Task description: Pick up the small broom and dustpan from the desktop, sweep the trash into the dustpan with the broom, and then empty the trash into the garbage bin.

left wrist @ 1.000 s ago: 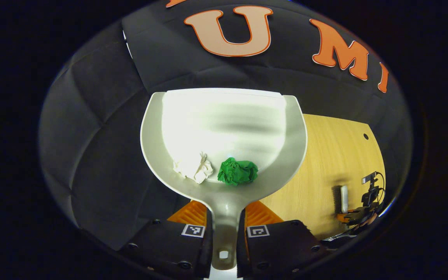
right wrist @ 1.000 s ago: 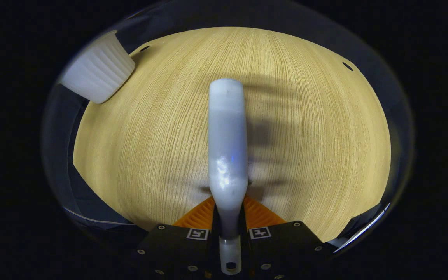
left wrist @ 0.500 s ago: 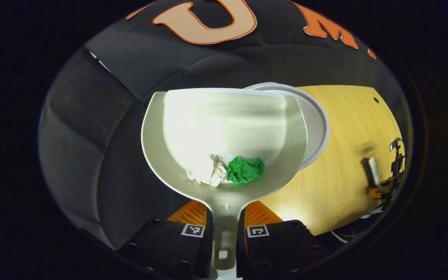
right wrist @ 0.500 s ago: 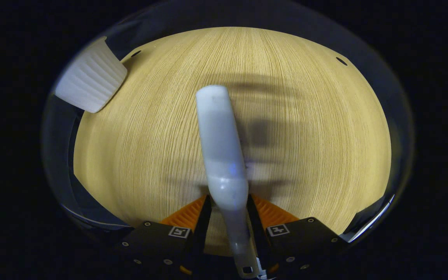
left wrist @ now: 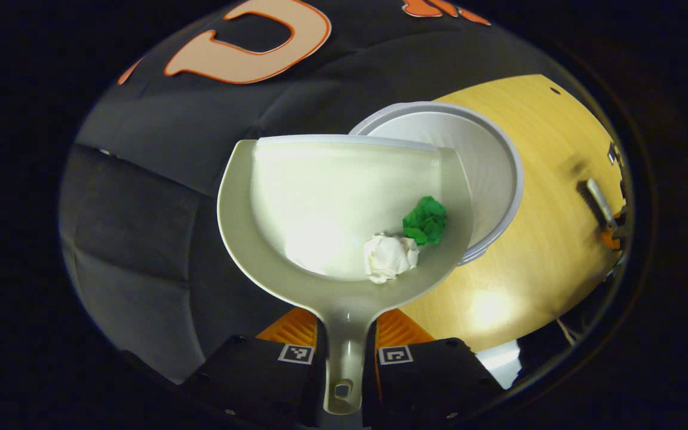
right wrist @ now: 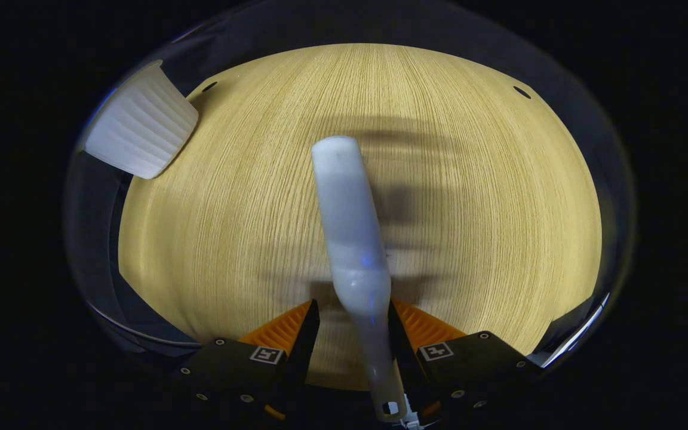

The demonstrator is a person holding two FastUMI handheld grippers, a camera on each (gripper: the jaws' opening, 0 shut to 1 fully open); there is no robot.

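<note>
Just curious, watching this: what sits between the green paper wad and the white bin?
In the left gripper view, only the dustpan's raised side wall separates the green wad from the bin.

The dustpan (left wrist: pixel 344 203) hides the near part of the bin (left wrist: pixel 487 173) behind it. At the tabletop's (left wrist: pixel 535 263) far right edge, the broom (left wrist: pixel 596 203) is blurred and tiny. The bin's rim is cut off in the right gripper view.
</note>
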